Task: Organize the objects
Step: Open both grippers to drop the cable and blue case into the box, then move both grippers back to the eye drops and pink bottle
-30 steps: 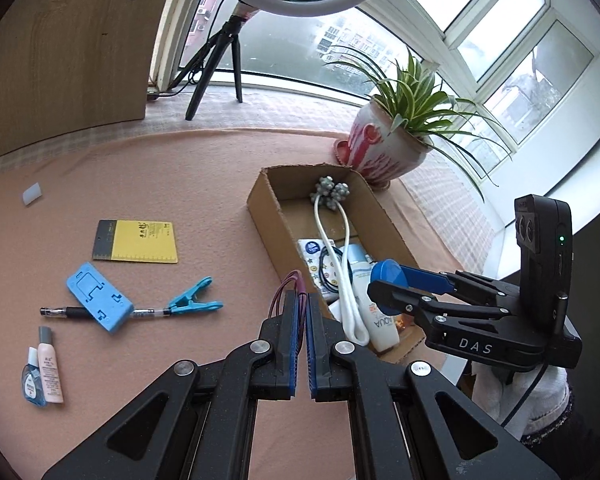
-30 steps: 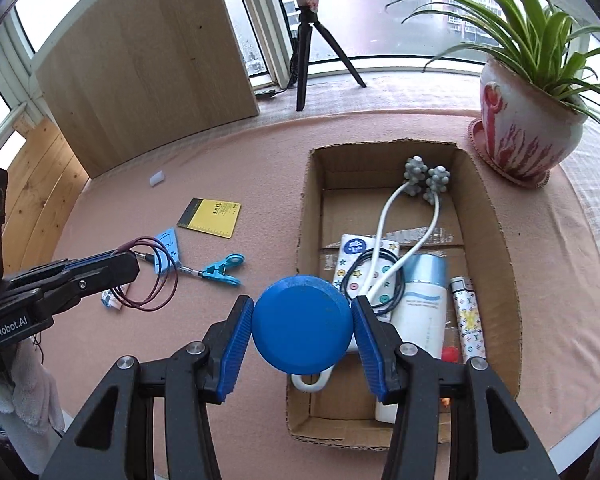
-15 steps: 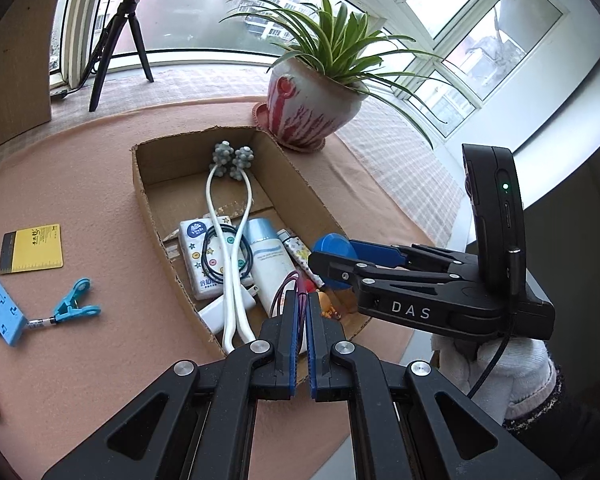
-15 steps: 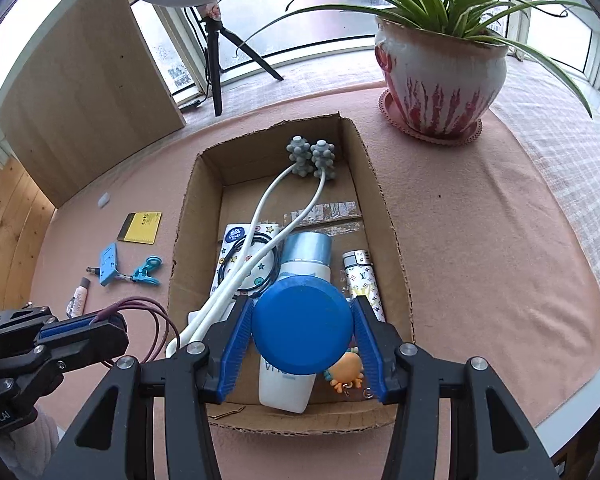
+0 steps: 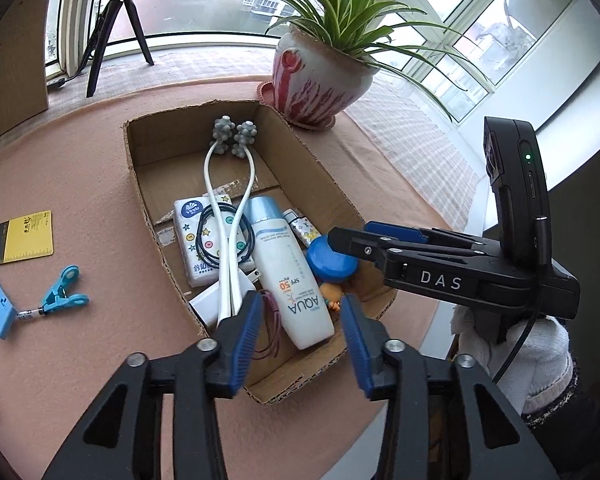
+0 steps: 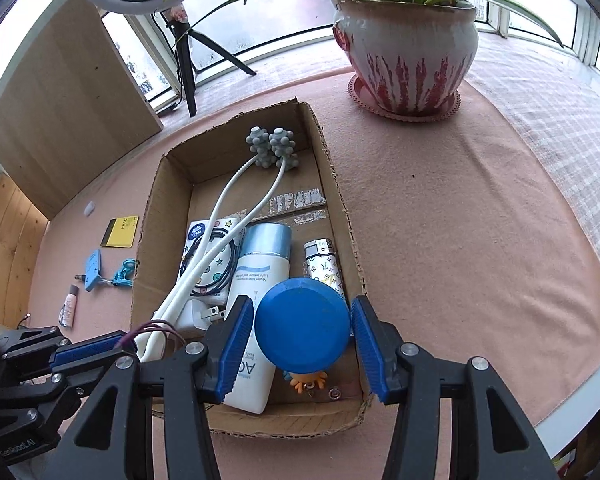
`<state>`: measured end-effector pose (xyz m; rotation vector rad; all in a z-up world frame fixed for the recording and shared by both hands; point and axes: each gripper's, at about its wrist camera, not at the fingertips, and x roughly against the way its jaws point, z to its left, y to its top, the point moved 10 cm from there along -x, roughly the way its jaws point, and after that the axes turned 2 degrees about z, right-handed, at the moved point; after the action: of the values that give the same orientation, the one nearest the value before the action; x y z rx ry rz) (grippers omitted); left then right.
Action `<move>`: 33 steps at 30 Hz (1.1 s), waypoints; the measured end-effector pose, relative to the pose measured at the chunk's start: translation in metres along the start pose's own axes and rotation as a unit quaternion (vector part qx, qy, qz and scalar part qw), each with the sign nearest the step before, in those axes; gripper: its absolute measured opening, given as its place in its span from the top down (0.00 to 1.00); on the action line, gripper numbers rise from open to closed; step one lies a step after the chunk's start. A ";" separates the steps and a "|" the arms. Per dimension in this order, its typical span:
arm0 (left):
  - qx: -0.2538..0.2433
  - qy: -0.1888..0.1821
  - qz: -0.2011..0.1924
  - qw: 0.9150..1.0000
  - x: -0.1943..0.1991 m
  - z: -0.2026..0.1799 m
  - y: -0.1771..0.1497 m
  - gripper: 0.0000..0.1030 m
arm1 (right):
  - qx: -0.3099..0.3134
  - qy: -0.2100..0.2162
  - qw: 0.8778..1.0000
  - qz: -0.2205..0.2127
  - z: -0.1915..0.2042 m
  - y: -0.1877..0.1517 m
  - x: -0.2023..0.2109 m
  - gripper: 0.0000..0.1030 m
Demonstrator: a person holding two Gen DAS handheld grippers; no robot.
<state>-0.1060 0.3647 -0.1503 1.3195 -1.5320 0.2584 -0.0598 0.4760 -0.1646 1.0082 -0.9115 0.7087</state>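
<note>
Both grippers have been carried over the cardboard box (image 5: 320, 184). Left fingers (image 5: 244, 340) are opening, the maroon hair tie (image 5: 270, 316) released into it. Right fingers (image 6: 236, 348) are clenched on the blue lid (image 6: 302, 326). Beside the box, the yellow card (image 5: 24, 238), clip (image 5: 62, 290) and tubes remain on the worktop (image 5: 80, 184).

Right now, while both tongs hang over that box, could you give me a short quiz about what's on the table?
1. True or false: the flowerpot stands outside the cardboard box.
2. Which lies outside the box? A sunscreen bottle, B yellow card, C lighter.
3. What do the right tongs grip?
Key: 1 true; 2 B; 3 a blue lid.
</note>
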 end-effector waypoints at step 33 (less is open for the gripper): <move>0.169 0.125 -0.072 0.975 0.148 0.222 -0.082 0.40 | 0.060 0.096 0.994 0.003 0.162 0.008 -0.009 0.47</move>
<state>-0.1382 0.0878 -0.1639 1.5897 -1.2068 0.5903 -0.1192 0.3288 -0.1297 1.0242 -0.7119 0.8574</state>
